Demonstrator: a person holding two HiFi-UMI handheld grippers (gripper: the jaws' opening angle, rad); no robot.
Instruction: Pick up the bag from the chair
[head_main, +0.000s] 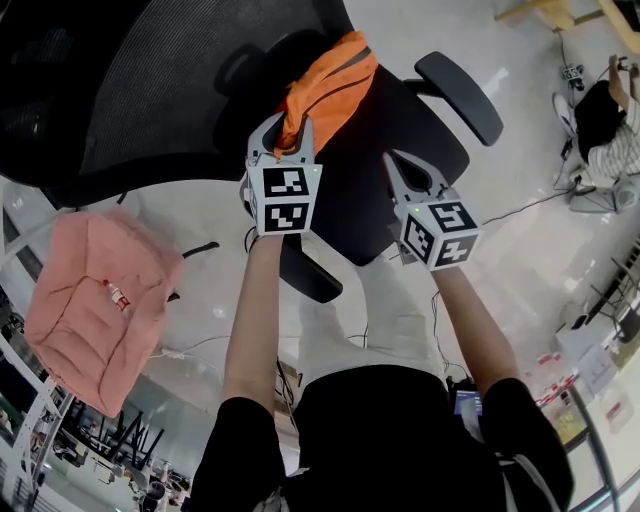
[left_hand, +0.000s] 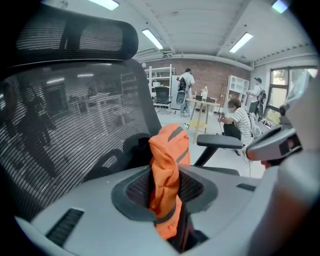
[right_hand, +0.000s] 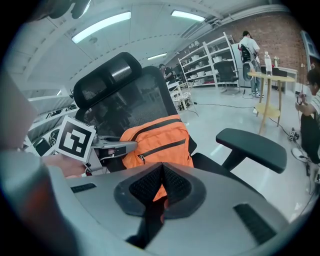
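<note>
Orange backpack (head_main: 335, 80): on office chair (head_main: 120, 90) seat, pinched in left gripper (head_main: 283, 140) jaws. Right gripper (head_main: 398, 170): jaws closed together, empty. Grasp step; next, lift clear.

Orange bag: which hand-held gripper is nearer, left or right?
Left. The left hand-held gripper is shut on the orange bag, pinching its fabric. The right hand-held gripper is shut and empty, off to the bag's right above the chair seat, not touching it.
</note>
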